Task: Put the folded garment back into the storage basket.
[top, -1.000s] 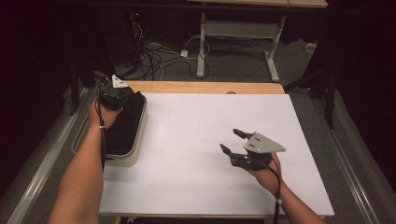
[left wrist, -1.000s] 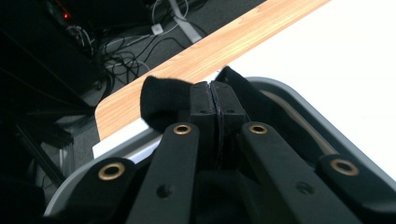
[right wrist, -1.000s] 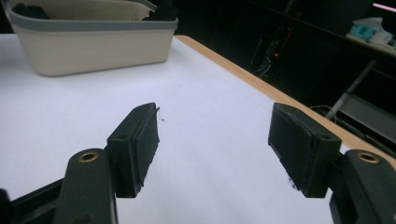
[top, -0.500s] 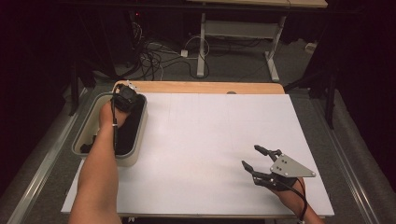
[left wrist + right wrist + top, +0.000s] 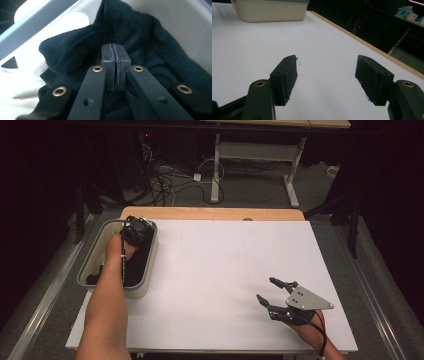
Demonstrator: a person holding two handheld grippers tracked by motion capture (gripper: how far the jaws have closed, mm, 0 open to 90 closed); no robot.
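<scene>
A black cloth (image 5: 155,35) lies bunched inside a beige bin (image 5: 134,292) at the table's left edge. My left gripper (image 5: 134,234) reaches down into that bin. In the left gripper view its pads (image 5: 121,53) are pressed together, and the folds of the cloth gather at their tips, so it looks shut on a fold. My right gripper (image 5: 265,289) hovers low over the white tabletop (image 5: 215,265) near the front right corner. Its jaws stand wide apart, with nothing between the fingers (image 5: 287,75). The bin (image 5: 269,10) is far off in that view.
The bin's pale inner wall (image 5: 180,17) rises close around the cloth. A wooden strip (image 5: 210,213) runs along the table's far edge. Beyond it are a tangle of cables (image 5: 165,177) on the floor and a desk frame (image 5: 255,155). A metal rail (image 5: 45,295) lines the left side.
My left gripper has dropped from above the bin's far end down into the bin onto the cloth. My right gripper has drawn back toward the front right corner, still open.
</scene>
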